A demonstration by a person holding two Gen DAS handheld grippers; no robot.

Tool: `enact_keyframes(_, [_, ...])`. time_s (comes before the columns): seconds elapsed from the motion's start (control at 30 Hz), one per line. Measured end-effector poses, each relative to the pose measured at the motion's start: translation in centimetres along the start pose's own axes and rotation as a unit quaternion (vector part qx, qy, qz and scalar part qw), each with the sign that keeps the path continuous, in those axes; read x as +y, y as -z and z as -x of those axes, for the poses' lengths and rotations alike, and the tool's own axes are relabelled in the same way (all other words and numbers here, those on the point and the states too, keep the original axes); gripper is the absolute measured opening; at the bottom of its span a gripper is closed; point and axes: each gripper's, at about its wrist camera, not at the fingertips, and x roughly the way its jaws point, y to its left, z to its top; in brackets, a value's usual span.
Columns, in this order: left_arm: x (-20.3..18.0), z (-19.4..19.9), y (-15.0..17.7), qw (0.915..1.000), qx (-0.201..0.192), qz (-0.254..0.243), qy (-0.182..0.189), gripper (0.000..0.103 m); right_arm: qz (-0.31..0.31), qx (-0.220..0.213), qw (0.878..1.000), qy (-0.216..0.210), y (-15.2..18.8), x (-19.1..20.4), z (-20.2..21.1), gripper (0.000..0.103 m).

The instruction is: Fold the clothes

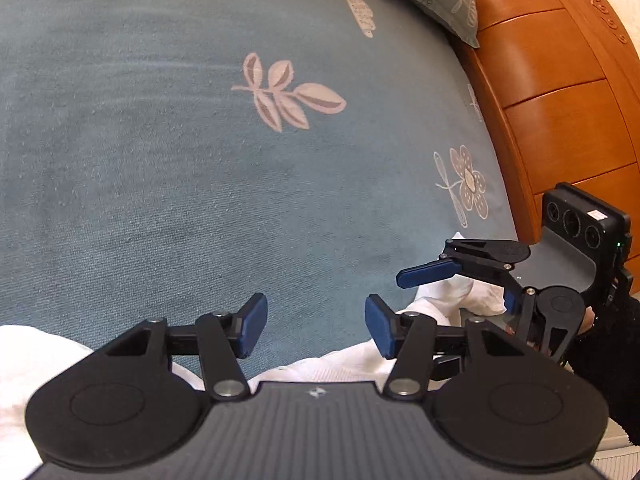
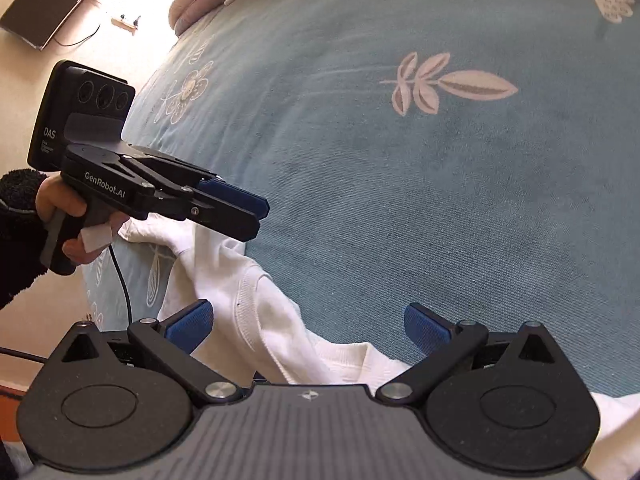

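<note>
White garment [image 2: 256, 300] lies bunched at the near edge of a blue bedspread [image 1: 160, 140]. On the left, the left gripper [image 1: 316, 330] hovers over it, jaws apart with nothing between them. Further right, the right gripper [image 2: 310, 330] stands spread wide above the cloth, also clear of it. A wooden headboard [image 1: 560, 92] rises far right.
</note>
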Motion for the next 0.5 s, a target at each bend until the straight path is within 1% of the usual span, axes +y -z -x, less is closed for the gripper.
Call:
enact_keyframes(0.03, [0.2,-0.4,0.6,0.9999,0.012,0.002,-0.001,0.054,-0.016,0.009,1.000,-0.006,0.1,-0.6,-0.5,0.103])
enact_keyframes(0.1, [0.5,-0.6,2.4,0.9993,0.036,0.007,-0.007,0.054,-0.028,0.020,0.999,-0.019,1.3,-0.7,-0.4,0.103])
enact_keyframes(0.17, [0.5,0.0,4.4,0.9988,0.048,0.005,-0.007,0.054,-0.019,0.024,0.999,-0.019,2.8,0.4,0.4,0.103])
enact_keyframes(0.23, [0.2,1.1,6.4,0.9986,0.053,0.004,0.002,0.054,-0.007,0.025,0.999,-0.025,4.5,1.9,1.3,0.103])
enact_keyframes(0.3, [0.0,1.8,8.3,0.9981,0.060,0.013,0.008,0.055,0.004,0.041,0.999,-0.029,5.9,3.2,1.4,0.103])
enact_keyframes(0.37, [0.0,2.0,10.0,0.9970,0.073,0.026,0.006,0.056,0.014,0.060,0.998,-0.031,7.3,4.5,1.4,0.103])
enact_keyframes(0.43, [-0.2,2.0,11.4,0.9955,0.089,0.030,-0.007,0.056,0.023,0.084,0.996,-0.018,8.5,5.0,0.7,0.103])
enact_keyframes(0.5, [-1.0,2.1,12.1,0.9949,0.097,0.012,-0.024,0.056,0.031,0.102,0.994,-0.002,9.4,5.3,0.0,0.103])
